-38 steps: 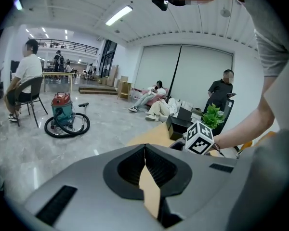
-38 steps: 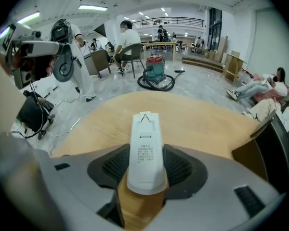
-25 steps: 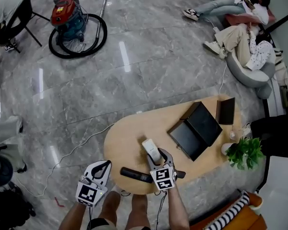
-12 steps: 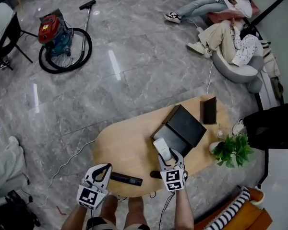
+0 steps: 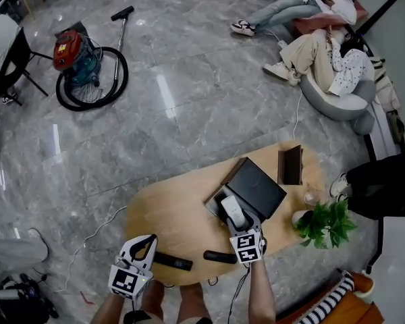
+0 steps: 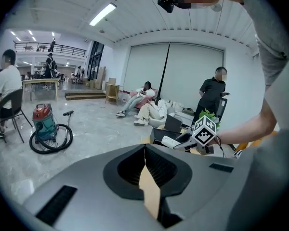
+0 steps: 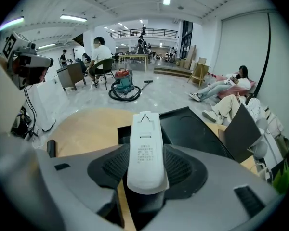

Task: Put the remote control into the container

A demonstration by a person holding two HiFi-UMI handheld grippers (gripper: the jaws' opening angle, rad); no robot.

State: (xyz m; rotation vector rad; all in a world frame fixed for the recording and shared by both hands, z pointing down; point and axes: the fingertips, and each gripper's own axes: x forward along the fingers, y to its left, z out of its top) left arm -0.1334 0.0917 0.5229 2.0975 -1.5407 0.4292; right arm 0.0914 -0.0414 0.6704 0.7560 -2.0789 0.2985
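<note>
My right gripper point(image 5: 235, 220) is shut on a white remote control point(image 5: 231, 209), which lies back side up between the jaws point(image 7: 145, 148). Its far end hangs over the near edge of the open black container point(image 5: 251, 187) on the oval wooden table point(image 5: 172, 214). From the right gripper view the container point(image 7: 195, 129) lies just beyond the remote's tip. My left gripper point(image 5: 144, 246) is shut and empty at the table's near left edge, apart from everything. The left gripper view shows its jaws point(image 6: 145, 160) together, with the right gripper point(image 6: 195, 137) ahead.
Two black remotes point(image 5: 173, 262) point(image 5: 219, 256) lie along the table's near edge. A black box point(image 5: 290, 165) stands at the far right end, and a potted plant point(image 5: 325, 223) sits beside the table. A vacuum cleaner point(image 5: 81, 59) and seated people point(image 5: 324, 52) are across the floor.
My right gripper has carried the white remote away from the table's near edge to the black container. The left gripper has shifted a little along the near edge, still shut.
</note>
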